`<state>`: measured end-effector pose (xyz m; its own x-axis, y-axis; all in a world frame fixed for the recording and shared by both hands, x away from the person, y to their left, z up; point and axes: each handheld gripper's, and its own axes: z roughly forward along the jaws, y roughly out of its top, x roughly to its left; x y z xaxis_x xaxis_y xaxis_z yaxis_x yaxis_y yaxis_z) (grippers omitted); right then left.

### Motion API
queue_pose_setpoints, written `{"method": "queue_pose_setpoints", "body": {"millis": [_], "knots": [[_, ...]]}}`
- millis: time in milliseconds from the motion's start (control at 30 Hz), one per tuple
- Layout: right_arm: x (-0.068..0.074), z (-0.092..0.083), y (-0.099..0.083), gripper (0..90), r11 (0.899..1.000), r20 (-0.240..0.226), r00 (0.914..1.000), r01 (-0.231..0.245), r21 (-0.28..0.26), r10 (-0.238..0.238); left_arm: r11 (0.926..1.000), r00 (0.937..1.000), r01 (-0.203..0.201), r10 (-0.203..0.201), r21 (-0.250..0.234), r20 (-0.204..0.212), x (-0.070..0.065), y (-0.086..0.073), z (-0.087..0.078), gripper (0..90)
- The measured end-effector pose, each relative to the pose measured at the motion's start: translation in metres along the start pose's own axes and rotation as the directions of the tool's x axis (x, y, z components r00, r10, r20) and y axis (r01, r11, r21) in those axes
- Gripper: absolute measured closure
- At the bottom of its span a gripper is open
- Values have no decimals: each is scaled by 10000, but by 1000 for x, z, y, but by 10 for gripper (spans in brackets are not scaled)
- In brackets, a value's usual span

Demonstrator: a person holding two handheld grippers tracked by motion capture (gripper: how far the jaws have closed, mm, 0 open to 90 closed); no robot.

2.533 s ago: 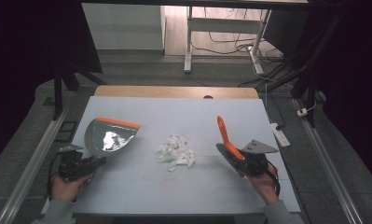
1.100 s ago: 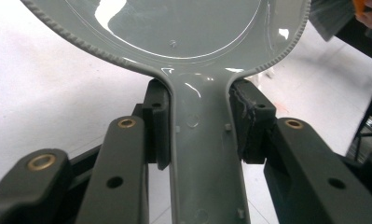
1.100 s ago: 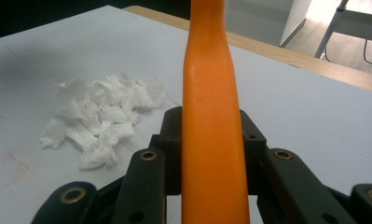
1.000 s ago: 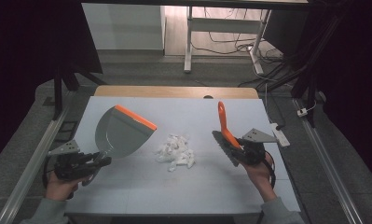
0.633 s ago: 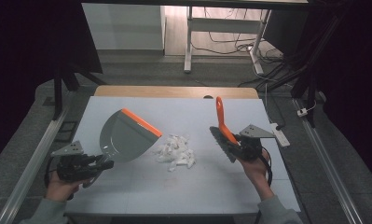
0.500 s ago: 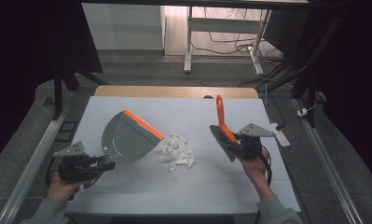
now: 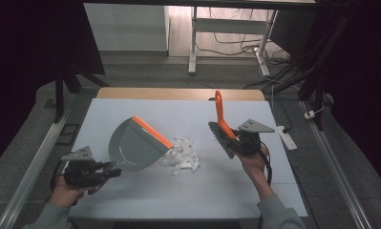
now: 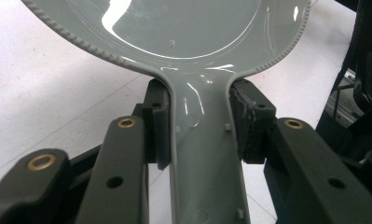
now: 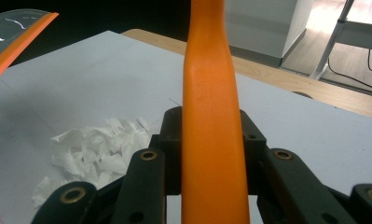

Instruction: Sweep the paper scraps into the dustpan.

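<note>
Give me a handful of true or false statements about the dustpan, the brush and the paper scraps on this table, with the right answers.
1. The left gripper is shut on the grey dustpan by its handle. True.
2. The right gripper is open and holds nothing. False: it is shut on the orange brush.
3. The white paper scraps lie between dustpan and brush. True.
4. The scraps are already inside the dustpan. False: they lie on the table, at the pan's orange lip.
5. The brush handle points down at the table. False: it points up and away from the person.
</note>
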<state>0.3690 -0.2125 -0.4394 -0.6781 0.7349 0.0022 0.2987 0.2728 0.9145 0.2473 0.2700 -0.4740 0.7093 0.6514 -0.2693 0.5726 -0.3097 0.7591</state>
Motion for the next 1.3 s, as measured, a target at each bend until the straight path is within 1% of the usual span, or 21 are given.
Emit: {"method": "queue_pose_setpoints", "body": {"millis": [167, 300, 367, 433, 633, 733, 867, 1133, 1167, 1300], "knots": [[1, 6, 3, 698, 10000, -41, 10000, 13, 49, -13, 9999, 10000, -36, 35, 138, 64, -1, 0, 2, 612], [2, 11, 5, 698, 10000, -80, 10000, -2, 37, 2, 9996, 9997, -157, 152, 240, 186, -3, 1, 2, 612], [3, 13, 6, 698, 10000, -101, 9999, -22, 77, 23, 9993, 9998, -93, 86, 351, 203, -3, 1, 3, 612], [4, 16, 7, 698, 10000, -89, 9999, -53, 53, 53, 9988, 10000, 32, -35, 484, 65, -3, 1, 4, 612], [5, 24, 11, 698, 9999, -135, 9999, 54, 100, -52, 9985, 9999, 51, -56, 549, 90, -3, 1, 4, 612], [6, 28, 13, 698, 9999, -209, 9998, 56, 90, -54, 9980, 9998, 40, -53, 639, 201, -3, 0, 5, 612], [7, 32, 14, 698, 9999, -236, 9997, 75, 120, -72, 9955, 9994, 55, -88, 946, 346, -3, 0, 7, 612], [9, 42, 14, 698, 9995, -303, 9995, 93, 313, -84, 9915, 9977, -71, -17, 1300, 676, -2, -3, 11, 612], [9, 44, 14, 698, 9994, -316, 9995, 94, 331, -84, 9904, 9974, -141, 42, 1378, 719, -1, -3, 11, 612], [11, 49, 13, 698, 9989, -331, 9993, 174, 434, -160, 9888, 9961, -182, 51, 1483, 880, -1, -4, 11, 612]]}}
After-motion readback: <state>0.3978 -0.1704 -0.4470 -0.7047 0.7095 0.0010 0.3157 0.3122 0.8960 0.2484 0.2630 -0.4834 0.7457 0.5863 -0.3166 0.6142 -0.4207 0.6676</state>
